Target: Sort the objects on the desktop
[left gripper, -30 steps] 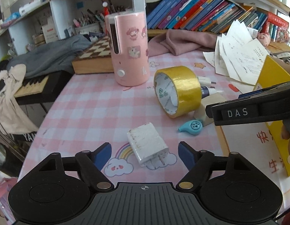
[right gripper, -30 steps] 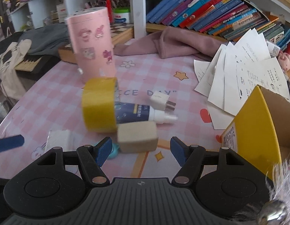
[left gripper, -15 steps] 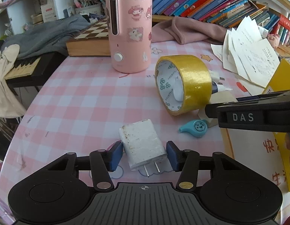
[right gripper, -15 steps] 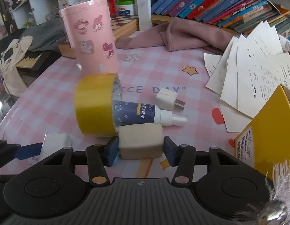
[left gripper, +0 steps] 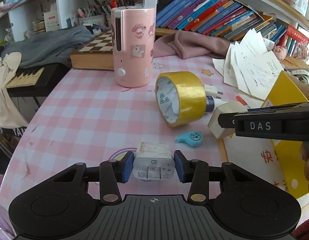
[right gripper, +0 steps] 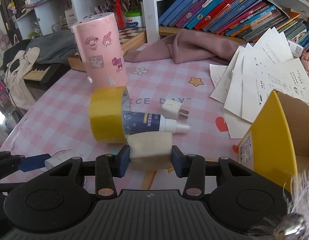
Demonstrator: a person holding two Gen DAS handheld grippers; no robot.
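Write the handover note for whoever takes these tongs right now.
Left tongs: jaws have just been closing, now clamped on the white charger, prongs toward the camera.
Right tongs: jaws have just been closing, now gripping the cream eraser block.
On the table: yellow tape roll on edge with the blue spray bottle poking into its core, small white plug, blue whistle.
The yellow box stands to the right.
Done: two grasps. Left: likely box both items, then sort the rest.

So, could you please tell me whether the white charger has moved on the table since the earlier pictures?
Yes. The white charger has tipped, prongs now facing the camera, and sits over the rainbow print, clamped in the left hand-held gripper, whose jaws just closed.
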